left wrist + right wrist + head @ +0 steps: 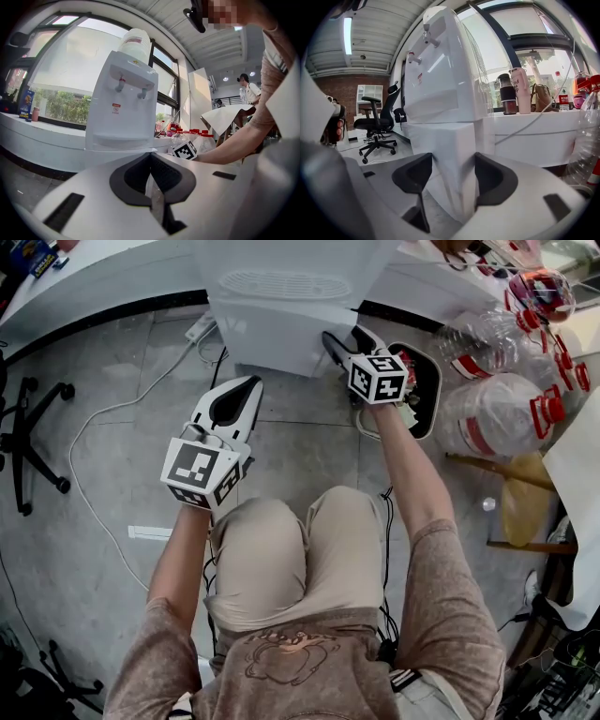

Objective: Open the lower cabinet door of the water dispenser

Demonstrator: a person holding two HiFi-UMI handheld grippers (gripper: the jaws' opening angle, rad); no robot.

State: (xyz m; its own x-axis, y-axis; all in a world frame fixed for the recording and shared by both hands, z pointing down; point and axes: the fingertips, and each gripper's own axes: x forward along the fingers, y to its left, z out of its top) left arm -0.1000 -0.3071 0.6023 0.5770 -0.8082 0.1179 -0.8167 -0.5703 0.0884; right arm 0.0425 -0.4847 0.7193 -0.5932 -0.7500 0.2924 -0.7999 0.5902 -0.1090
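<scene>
The white water dispenser stands against the low ledge, with its lower cabinet door facing me. At the cabinet's right front corner, my right gripper is open and its jaws straddle that corner. In the right gripper view the white corner edge fills the gap between the two black pads; I cannot see them squeezing it. My left gripper hangs in the air left of the cabinet, shut and holding nothing. In the left gripper view its jaws meet, with the dispenser beyond them.
Several clear water bottles with red caps lie at the right beside a black bin. A wooden stool is further right. A power strip and white cable lie on the floor; an office chair base is far left.
</scene>
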